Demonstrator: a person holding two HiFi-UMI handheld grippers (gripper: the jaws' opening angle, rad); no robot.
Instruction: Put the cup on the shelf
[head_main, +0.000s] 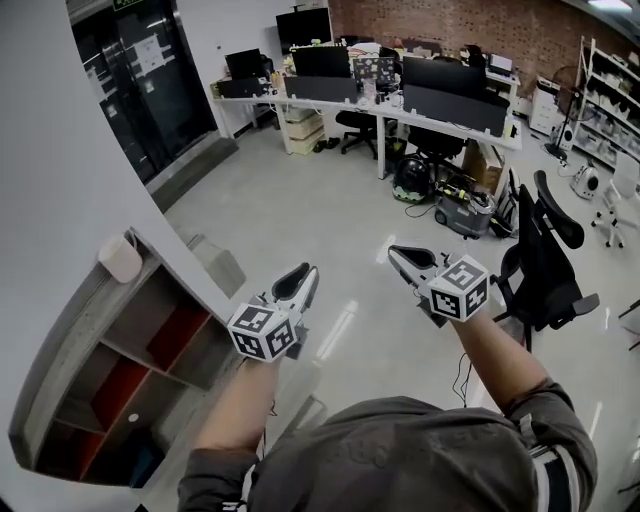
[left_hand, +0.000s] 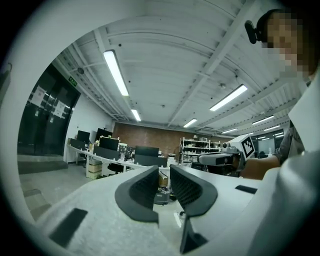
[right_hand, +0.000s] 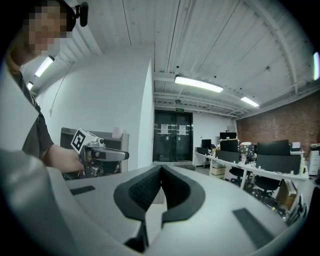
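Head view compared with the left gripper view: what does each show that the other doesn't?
Only the head view shows the shelf with the white cup on top, and the left gripper from outside. Only the left gripper view shows the ceiling lights and its own fingers slightly apart with nothing between them. Both show the right gripper, the desks and the brick wall.

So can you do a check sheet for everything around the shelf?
Surface: shiny grey floor.
Job's things: white cup stands on top of the grey shelf unit with red-backed compartments.
Clutter: black office chair.
Grippers: left gripper slightly open, empty; right gripper shut, empty.
Cables: thin dark cable on the floor.
Surroundings: white desks with black monitors, red brick wall.
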